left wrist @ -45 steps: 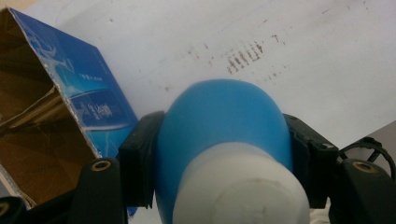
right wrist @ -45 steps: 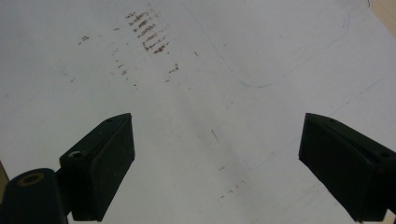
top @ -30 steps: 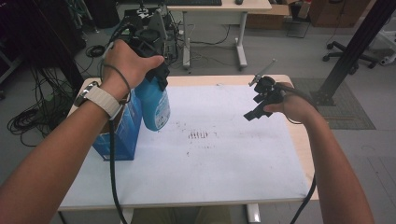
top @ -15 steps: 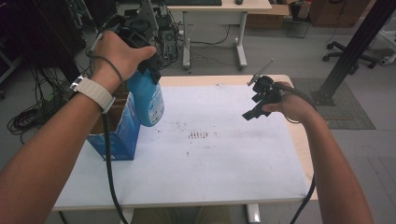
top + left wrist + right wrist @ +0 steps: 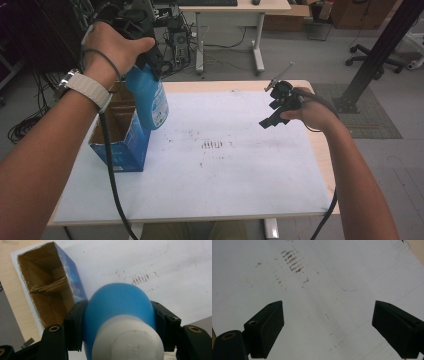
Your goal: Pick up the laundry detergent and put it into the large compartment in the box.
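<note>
White paper covers the counter [image 5: 240,190], smudged with brown marks at its middle. Above its left side hangs a blue bottle [image 5: 149,100] with a white cap, clamped between the fingers of the left gripper [image 5: 120,322], over an open blue carton [image 5: 120,140]. Well apart, the right gripper [image 5: 275,107] hovers, fingers spread wide on nothing.

A grey floor [image 5: 300,45] runs behind the work table [image 5: 240,85], whose wooden top carries a white sheet [image 5: 240,180] marked with dark smudges [image 5: 212,145]. Farther back stands a light desk [image 5: 235,10] on white legs, with black cables [image 5: 175,40] tangled beneath it. A black post [image 5: 380,55] slants up at the right, its foot on a dark mat [image 5: 370,115]. An office chair base [image 5: 370,52] sits nearby, and cardboard boxes [image 5: 360,12] line the far edge.
</note>
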Demonstrator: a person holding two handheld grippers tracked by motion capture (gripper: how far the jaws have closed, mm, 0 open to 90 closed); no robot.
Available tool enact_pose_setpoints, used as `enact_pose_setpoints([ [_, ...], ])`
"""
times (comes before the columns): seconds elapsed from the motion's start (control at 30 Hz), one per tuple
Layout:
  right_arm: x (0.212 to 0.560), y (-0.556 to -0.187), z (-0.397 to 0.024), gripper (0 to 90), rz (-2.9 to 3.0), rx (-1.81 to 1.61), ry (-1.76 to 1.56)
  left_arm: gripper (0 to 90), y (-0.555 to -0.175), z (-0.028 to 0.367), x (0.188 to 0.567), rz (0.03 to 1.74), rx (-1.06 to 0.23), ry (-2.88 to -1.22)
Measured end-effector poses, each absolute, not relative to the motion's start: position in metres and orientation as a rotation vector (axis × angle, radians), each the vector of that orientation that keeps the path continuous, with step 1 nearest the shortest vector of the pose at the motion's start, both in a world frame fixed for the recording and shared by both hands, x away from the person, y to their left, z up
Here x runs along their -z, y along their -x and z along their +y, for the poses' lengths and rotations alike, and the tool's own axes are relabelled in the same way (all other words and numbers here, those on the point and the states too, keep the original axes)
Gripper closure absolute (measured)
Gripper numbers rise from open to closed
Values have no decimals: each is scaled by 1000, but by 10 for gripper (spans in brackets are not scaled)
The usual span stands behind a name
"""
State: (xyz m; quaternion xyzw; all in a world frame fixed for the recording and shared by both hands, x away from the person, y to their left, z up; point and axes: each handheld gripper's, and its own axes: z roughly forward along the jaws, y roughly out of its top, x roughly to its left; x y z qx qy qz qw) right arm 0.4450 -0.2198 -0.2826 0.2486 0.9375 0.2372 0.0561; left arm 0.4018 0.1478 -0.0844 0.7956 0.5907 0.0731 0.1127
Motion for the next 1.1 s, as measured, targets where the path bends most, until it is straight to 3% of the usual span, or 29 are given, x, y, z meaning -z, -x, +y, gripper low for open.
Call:
enact_pose_setpoints([
  [1.1, 282, -446, -215, 108, 2850, -719, -742, 373, -398, 188, 57, 1838, -258, -2222],
])
